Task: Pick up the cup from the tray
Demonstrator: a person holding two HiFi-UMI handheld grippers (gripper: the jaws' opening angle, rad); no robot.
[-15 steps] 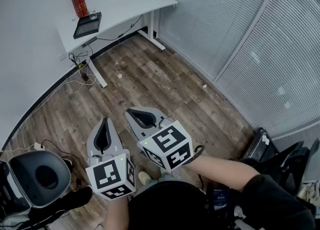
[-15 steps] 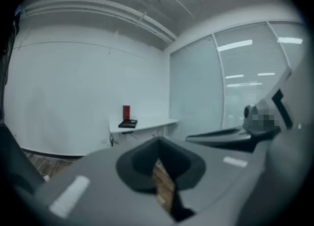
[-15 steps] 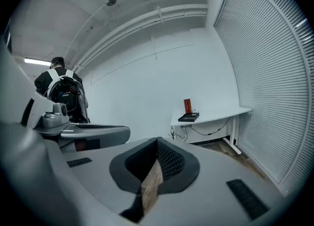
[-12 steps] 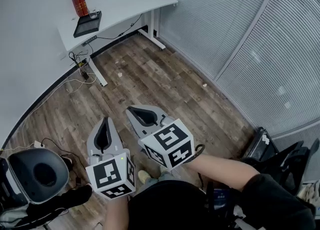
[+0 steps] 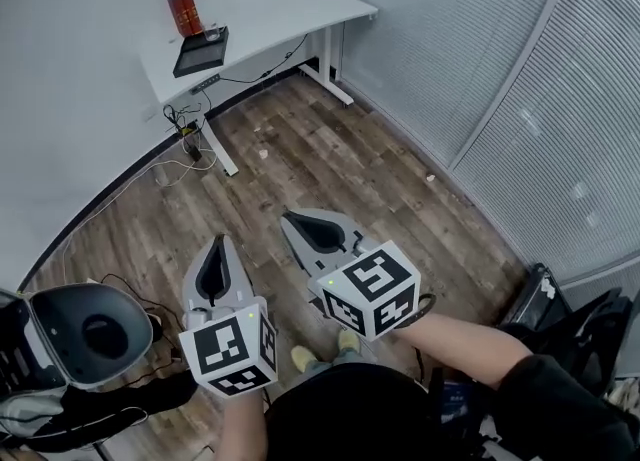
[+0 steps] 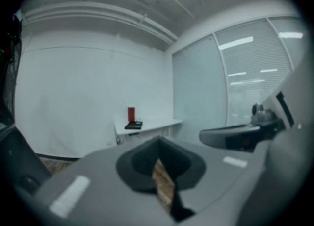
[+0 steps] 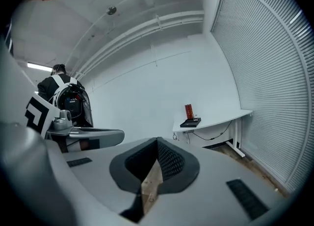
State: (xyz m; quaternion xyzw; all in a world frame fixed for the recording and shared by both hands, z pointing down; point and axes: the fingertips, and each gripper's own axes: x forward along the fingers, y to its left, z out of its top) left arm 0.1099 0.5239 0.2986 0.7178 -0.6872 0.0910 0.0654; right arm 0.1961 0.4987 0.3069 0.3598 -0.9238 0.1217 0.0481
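Note:
Far off, a black tray [image 5: 201, 52] lies on a white desk [image 5: 270, 24], with a red box [image 5: 184, 11] behind it. A small clear cup [image 5: 213, 36] seems to stand on the tray's far end. Both grippers are held low over the wooden floor, well short of the desk. My left gripper [image 5: 220, 241] is shut and holds nothing. My right gripper [image 5: 288, 216], beside it, is also shut and empty. In the left gripper view the tray [image 6: 133, 125] is tiny beyond the left gripper [image 6: 158, 139]. In the right gripper view the tray [image 7: 190, 122] shows beyond the right gripper [image 7: 157, 140].
Cables and a power strip [image 5: 190, 139] lie on the floor under the desk. A wall of blinds [image 5: 520, 79] runs along the right. A black and grey rounded object [image 5: 85, 334] sits at the lower left, and dark bags [image 5: 565, 324] at the lower right. A person [image 7: 61, 97] stands at the left in the right gripper view.
The desk and tray have shifted right and slightly down in the head view. Both grippers sit a little further right in the frame and stay shut.

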